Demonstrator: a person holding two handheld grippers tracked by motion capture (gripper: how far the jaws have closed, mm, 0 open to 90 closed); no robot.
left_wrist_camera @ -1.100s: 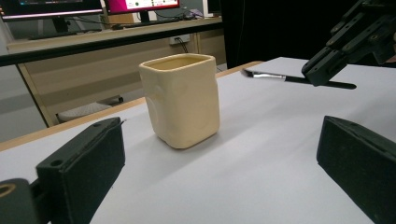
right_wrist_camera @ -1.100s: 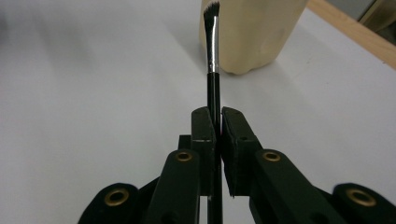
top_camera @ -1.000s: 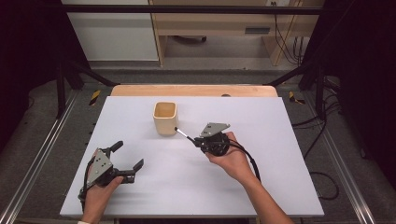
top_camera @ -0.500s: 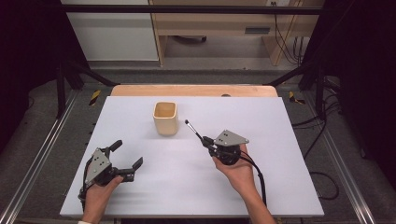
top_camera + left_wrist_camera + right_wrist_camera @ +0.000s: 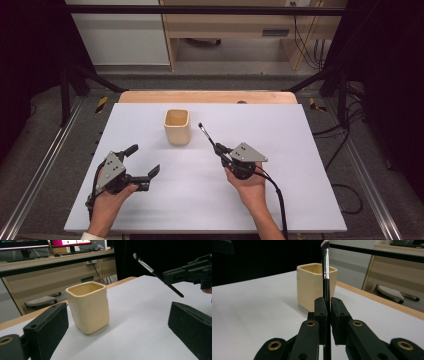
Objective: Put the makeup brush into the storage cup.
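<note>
A cream square cup (image 5: 177, 126) stands upright on the white table top (image 5: 300, 130), at the far middle. My right gripper (image 5: 222, 151) is shut on a thin black brush (image 5: 206, 135) to the right of the cup. The brush's pale bristle tip points away from me, apart from the cup. In the right gripper view the jaws (image 5: 327, 302) pinch the brush (image 5: 325, 270) upright before the cup (image 5: 310, 287). My left gripper (image 5: 143, 160) is open at the near left, with nothing between its jaws. In the left gripper view, the gripper (image 5: 117, 315) faces the cup (image 5: 88, 307) and the brush (image 5: 150, 268).
A wooden strip (image 5: 210, 96) runs along the table's far edge. Metal rails (image 5: 45, 165) flank the table, and cables (image 5: 345, 150) lie on the floor at the right. The right gripper's cable (image 5: 277, 200) trails back along the forearm.
The right gripper has drawn back to the right and nearer me with the brush, whose tip swung from beside the cup to point farther away. The left gripper rose slightly.
</note>
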